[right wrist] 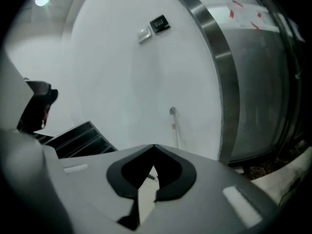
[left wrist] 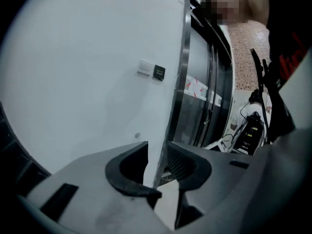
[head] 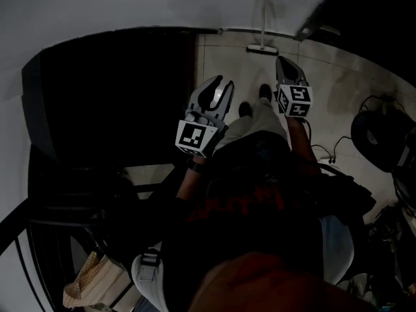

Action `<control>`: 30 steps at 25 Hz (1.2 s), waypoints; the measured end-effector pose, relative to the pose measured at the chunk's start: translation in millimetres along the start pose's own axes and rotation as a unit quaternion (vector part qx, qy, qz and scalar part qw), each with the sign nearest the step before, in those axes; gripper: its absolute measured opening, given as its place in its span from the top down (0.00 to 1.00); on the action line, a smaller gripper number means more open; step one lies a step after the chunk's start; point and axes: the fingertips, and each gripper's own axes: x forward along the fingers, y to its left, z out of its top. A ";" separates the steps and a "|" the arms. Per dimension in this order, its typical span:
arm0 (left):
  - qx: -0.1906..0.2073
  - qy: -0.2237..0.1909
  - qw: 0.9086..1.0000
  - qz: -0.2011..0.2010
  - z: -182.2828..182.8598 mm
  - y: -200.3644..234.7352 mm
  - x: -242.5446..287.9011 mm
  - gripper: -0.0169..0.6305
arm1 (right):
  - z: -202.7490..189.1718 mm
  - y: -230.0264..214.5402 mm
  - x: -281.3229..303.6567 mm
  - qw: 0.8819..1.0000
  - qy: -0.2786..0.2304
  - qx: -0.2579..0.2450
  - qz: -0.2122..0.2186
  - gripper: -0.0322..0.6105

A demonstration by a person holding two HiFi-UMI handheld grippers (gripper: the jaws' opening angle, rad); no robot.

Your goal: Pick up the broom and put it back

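The broom (head: 262, 18) leans upright against the white wall at the top of the head view, its head (head: 261, 48) resting on the pale floor. In the right gripper view its thin handle (right wrist: 174, 128) stands against the wall above the jaws, with the head hidden behind them. My right gripper (head: 281, 61) is held out toward the broom, a short way from it, shut with its tips meeting and nothing in them (right wrist: 153, 148). My left gripper (head: 220, 83) hangs further left, open, with a narrow empty gap between its jaws (left wrist: 157, 152).
A dark doorway (head: 117, 103) with a metal frame (left wrist: 181, 82) fills the left. A wall switch (left wrist: 152, 71) sits beside it. Cables and a black device (head: 380, 138) lie on the floor at the right. My feet (head: 255, 101) stand just below the broom's head. Dark steps (right wrist: 78, 138) lie left.
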 end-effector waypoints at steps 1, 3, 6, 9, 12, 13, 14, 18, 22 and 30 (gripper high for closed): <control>0.009 -0.003 1.000 -0.001 -3.9 -5.3 -4.1 0.79 | 6.0 8.3 -15.0 1.000 -0.015 -0.006 0.001 0.95; 0.023 -0.014 1.000 -0.005 -11.4 -14.9 -15.8 0.79 | 18.0 27.5 -43.8 0.999 -0.046 -0.024 0.006 0.95; 0.025 -0.027 0.999 -0.015 -21.3 -36.9 -36.2 0.79 | 33.6 52.2 -92.9 0.995 -0.091 -0.049 0.005 0.95; 0.037 -0.044 0.998 -0.021 -26.9 -65.1 -58.9 0.79 | 46.9 71.2 -148.6 0.988 -0.139 -0.072 -0.010 0.95; 0.048 -0.072 0.996 -0.016 -34.2 -88.4 -100.8 0.79 | 47.0 109.1 -213.4 0.979 -0.183 -0.086 -0.023 0.95; 0.049 -0.084 0.995 -0.019 -36.0 -96.7 -116.3 0.79 | 44.5 124.6 -234.5 0.976 -0.195 -0.089 -0.025 0.95; 0.047 -0.094 0.994 -0.024 -37.9 -104.9 -130.7 0.79 | 41.5 139.6 -253.7 0.974 -0.205 -0.092 -0.026 0.95; 0.032 -0.099 0.993 -0.049 -46.5 -141.7 -167.6 0.79 | 26.2 177.3 -313.3 0.970 -0.223 -0.090 -0.023 0.95; 0.028 -0.105 0.993 -0.049 -45.2 -174.5 -194.6 0.79 | 14.0 184.9 -355.2 0.972 -0.218 -0.089 -0.013 0.95; 0.048 -0.129 0.990 -0.011 -27.7 -200.1 -218.9 0.79 | 17.2 182.0 -397.4 0.970 -0.222 -0.099 0.007 0.95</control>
